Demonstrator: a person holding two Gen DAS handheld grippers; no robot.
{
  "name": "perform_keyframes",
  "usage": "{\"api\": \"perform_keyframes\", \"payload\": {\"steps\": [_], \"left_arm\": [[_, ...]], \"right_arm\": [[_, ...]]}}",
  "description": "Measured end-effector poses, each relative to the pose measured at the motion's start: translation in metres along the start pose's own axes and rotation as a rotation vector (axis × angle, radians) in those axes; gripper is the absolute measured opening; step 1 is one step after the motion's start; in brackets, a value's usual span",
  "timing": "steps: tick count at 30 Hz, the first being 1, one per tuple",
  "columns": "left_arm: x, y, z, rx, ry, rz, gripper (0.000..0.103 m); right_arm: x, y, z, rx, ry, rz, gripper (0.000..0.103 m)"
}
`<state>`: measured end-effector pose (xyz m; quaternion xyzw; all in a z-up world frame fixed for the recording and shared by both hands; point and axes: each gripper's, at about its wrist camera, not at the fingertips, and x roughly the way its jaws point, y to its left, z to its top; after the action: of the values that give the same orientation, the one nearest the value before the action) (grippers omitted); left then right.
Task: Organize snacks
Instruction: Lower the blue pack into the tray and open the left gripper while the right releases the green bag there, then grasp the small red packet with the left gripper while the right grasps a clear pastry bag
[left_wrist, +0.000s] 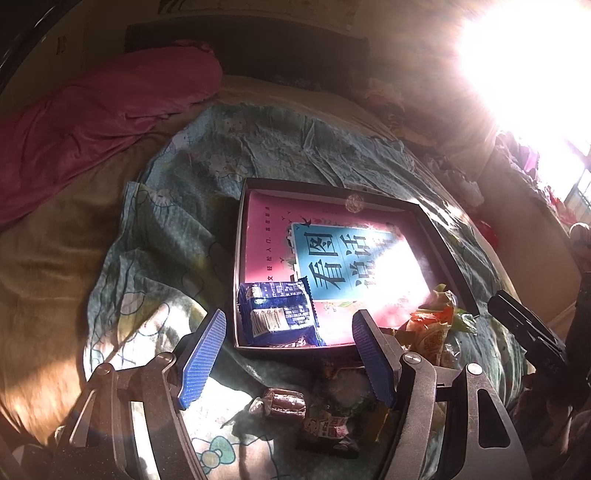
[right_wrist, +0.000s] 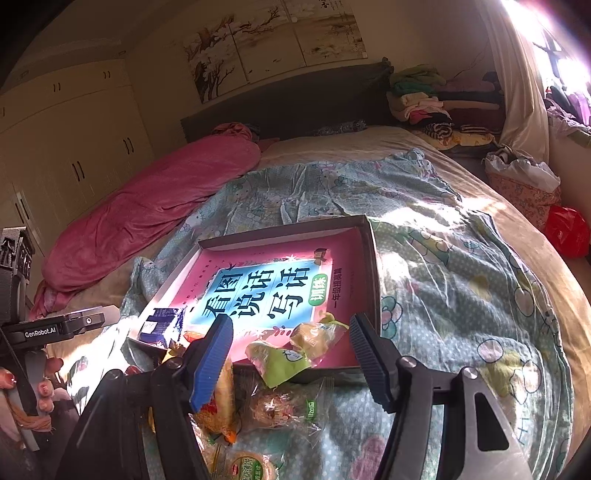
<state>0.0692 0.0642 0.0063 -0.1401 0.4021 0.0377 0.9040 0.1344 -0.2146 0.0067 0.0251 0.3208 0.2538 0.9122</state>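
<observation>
A shallow dark box lies on the patterned bedsheet with a pink and blue book flat inside. A blue snack packet rests in the box's near left corner. Just short of it my left gripper hovers open, nothing between its blue pads. My right gripper is open above the box's near edge, where two green-yellow packets lie. Loose on the sheet in front of the box are a brown wrapped sweet, a red-white packet, an orange packet and a clear-wrapped cake.
A rolled pink quilt lies along the bed's left side. Folded clothes are stacked by the headboard and a red bag sits off the right edge. Strong window glare washes out the right side. A hand holds the left gripper's handle.
</observation>
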Motion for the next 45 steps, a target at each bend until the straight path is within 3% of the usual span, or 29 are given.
{"api": "perform_keyframes", "payload": {"steps": [23, 34, 45], "left_arm": [[0.005, 0.004, -0.032, 0.048, 0.101, 0.064, 0.073], [0.013, 0.010, -0.049, 0.045, 0.163, 0.069, 0.073], [0.019, 0.011, -0.054, 0.044, 0.193, 0.071, 0.073]], "right_arm": [[-0.012, 0.052, -0.029, -0.198, 0.062, 0.028, 0.065], [-0.007, 0.075, -0.051, -0.311, 0.169, 0.099, 0.065], [-0.001, 0.101, -0.072, -0.477, 0.219, 0.084, 0.065]]}}
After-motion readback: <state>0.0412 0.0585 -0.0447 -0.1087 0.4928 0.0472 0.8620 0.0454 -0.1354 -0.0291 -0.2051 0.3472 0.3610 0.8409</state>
